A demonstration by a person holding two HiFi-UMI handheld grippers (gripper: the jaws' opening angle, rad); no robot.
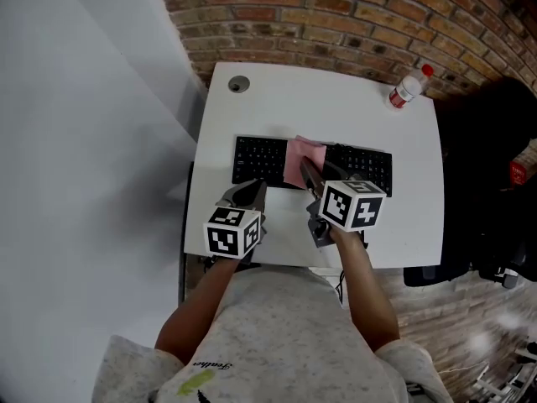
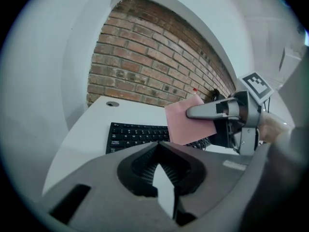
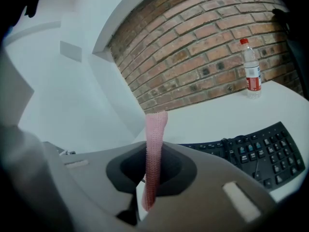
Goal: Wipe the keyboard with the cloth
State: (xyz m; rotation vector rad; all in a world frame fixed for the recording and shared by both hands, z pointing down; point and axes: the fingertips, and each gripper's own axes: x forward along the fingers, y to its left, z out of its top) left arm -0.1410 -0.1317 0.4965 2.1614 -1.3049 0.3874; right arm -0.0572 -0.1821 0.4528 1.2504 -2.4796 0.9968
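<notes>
- Right gripper (image 3: 153, 178): jaws clamped on the thin pink cloth (image 3: 154, 149), which stands edge-on between them.
- Left gripper (image 2: 158, 153): jaws together and empty, near the front left edge of the black curved keyboard (image 1: 260, 159).
- The cloth hangs over the middle of the keyboard; I can't tell whether it touches the keys.
- The keyboard's long axis runs left-right across the white table (image 1: 268, 99), just ahead of and below the right gripper.
- The right gripper is nearer, so the wipe likely means lowering the cloth and sweeping sideways.

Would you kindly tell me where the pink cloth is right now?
In the head view's centre, the pink cloth is clamped in the right gripper, which holds it over the middle of the black keyboard on the white desk.
</notes>
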